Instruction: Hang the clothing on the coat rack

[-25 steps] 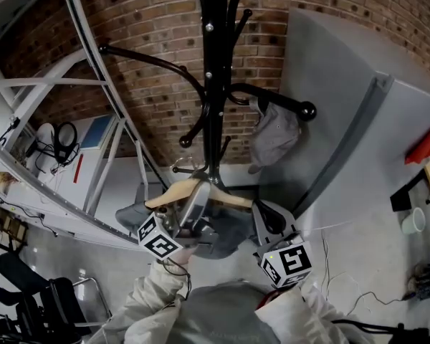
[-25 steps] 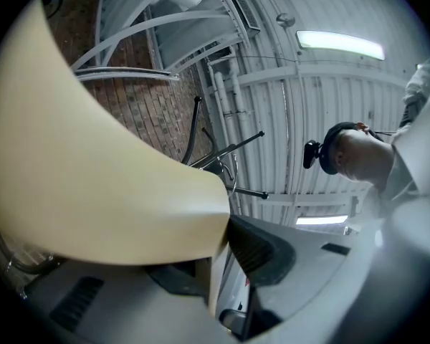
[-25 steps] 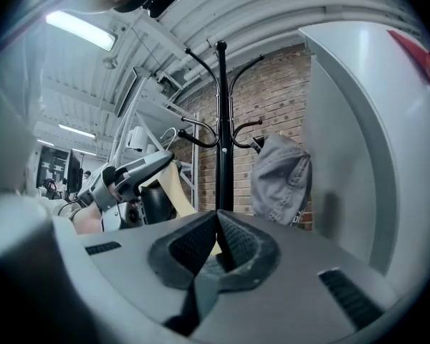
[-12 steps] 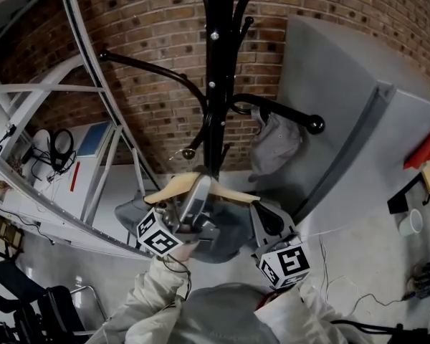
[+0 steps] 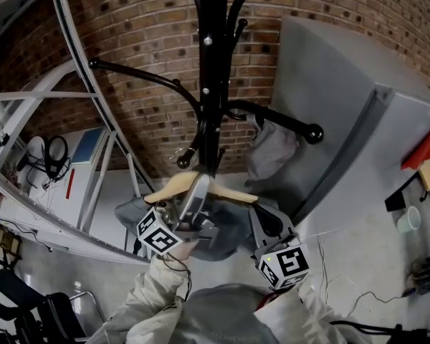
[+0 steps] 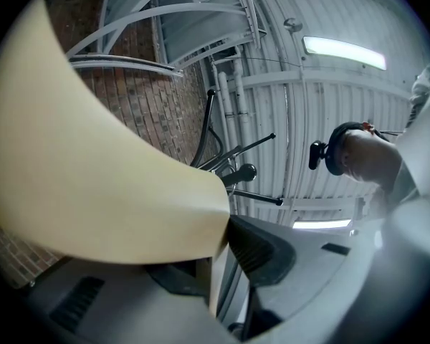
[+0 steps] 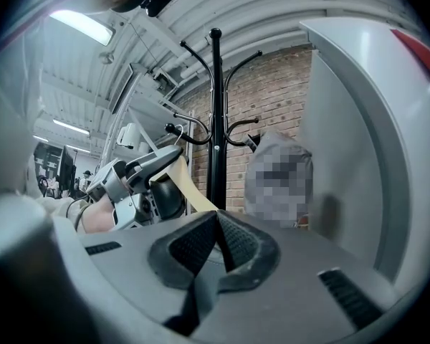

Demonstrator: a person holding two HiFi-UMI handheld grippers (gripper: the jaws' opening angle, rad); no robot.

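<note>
The black coat rack (image 5: pixel 209 70) stands against the brick wall, its curved arms ending in knobs. My left gripper (image 5: pixel 193 192) is shut on a wooden hanger (image 5: pixel 233 193), which fills the left gripper view (image 6: pixel 93 163). A dark grey garment (image 5: pixel 226 231) hangs from it. The hanger's metal hook (image 5: pixel 179 156) sits right beside the knob of a low rack arm (image 5: pixel 185 162). My right gripper (image 5: pixel 269 221) is just right of the garment. Its pads (image 7: pixel 201 246) meet, and nothing shows between them.
A grey cloth (image 5: pixel 272 149) hangs on the rack's right arm (image 5: pixel 294 124). A tall grey panel (image 5: pixel 344 120) stands close on the right. White metal framing (image 5: pixel 93 120) slants along the left. A cup (image 5: pixel 410 221) and a red object (image 5: pixel 426 145) lie far right.
The hanger's hook has come level with the knob of the low rack arm. Both grippers have barely shifted in the view.
</note>
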